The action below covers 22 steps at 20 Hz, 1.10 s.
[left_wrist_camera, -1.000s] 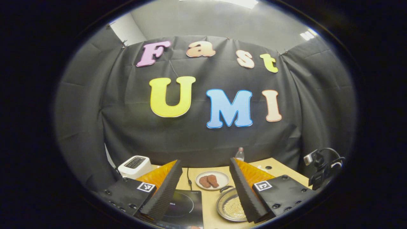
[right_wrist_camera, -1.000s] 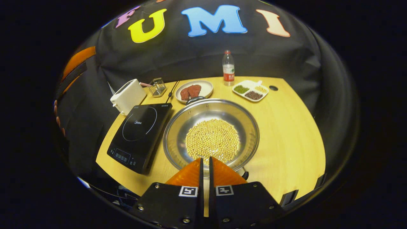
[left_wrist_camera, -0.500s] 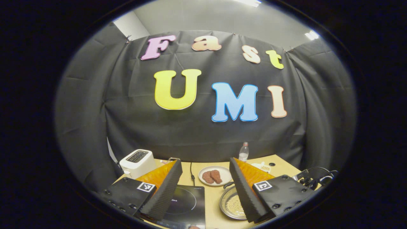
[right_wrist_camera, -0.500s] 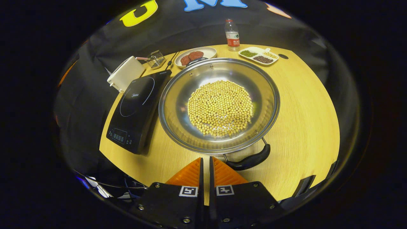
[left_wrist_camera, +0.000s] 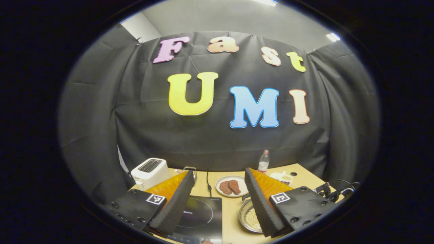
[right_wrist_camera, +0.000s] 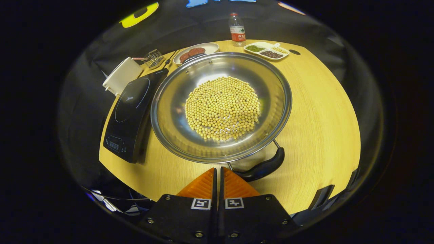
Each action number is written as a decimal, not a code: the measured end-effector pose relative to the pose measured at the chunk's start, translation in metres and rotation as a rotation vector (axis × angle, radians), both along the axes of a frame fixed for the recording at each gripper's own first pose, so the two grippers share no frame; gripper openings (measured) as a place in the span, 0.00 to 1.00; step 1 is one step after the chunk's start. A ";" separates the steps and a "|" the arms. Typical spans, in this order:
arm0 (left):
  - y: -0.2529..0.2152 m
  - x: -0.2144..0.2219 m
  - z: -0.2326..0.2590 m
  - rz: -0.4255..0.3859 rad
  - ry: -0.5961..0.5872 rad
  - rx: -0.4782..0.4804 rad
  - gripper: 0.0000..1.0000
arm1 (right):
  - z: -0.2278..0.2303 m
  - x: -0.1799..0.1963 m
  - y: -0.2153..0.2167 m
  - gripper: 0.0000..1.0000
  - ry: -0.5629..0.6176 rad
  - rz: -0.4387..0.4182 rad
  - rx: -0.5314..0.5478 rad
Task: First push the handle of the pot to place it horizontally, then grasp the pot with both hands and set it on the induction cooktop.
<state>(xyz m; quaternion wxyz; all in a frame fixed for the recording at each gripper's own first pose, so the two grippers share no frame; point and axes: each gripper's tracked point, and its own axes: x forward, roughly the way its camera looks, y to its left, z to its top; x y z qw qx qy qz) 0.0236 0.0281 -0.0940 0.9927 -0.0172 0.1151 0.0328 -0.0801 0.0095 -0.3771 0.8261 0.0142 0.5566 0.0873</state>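
Pulling back, we are bringing the right gripper (right_wrist_camera: pixel 217 169), jaws closed on nothing, just short of the pot's near handle (right_wrist_camera: pixel 262 166); the pot (right_wrist_camera: pixel 221 105) is sitting beside the induction cooktop (right_wrist_camera: pixel 130 110) on the desk (right_wrist_camera: pixel 318 112). We are holding the left gripper (left_wrist_camera: pixel 218 195) with jaws open.

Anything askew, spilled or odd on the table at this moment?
Nothing spilled: the yellow beans all sit inside the wide steel pot. The pot's black near handle points diagonally toward the table's front edge rather than sideways. The pot stands beside the black induction cooktop, not on it.
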 end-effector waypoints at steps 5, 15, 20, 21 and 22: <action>-0.007 0.000 -0.002 -0.012 0.008 0.010 0.95 | 0.005 0.013 -0.026 0.01 -0.029 -0.056 -0.027; -0.020 0.004 -0.006 -0.035 0.016 0.017 0.95 | 0.005 0.028 -0.069 0.01 -0.039 -0.107 -0.087; -0.022 0.010 -0.011 -0.032 0.027 0.017 0.99 | 0.006 0.039 -0.093 0.01 -0.042 -0.107 -0.147; -0.022 0.011 -0.012 -0.030 0.030 0.017 0.99 | 0.007 0.043 -0.097 0.01 -0.045 -0.107 -0.159; -0.023 0.012 -0.012 -0.029 0.033 0.016 0.95 | 0.008 0.046 -0.101 0.01 -0.048 -0.106 -0.170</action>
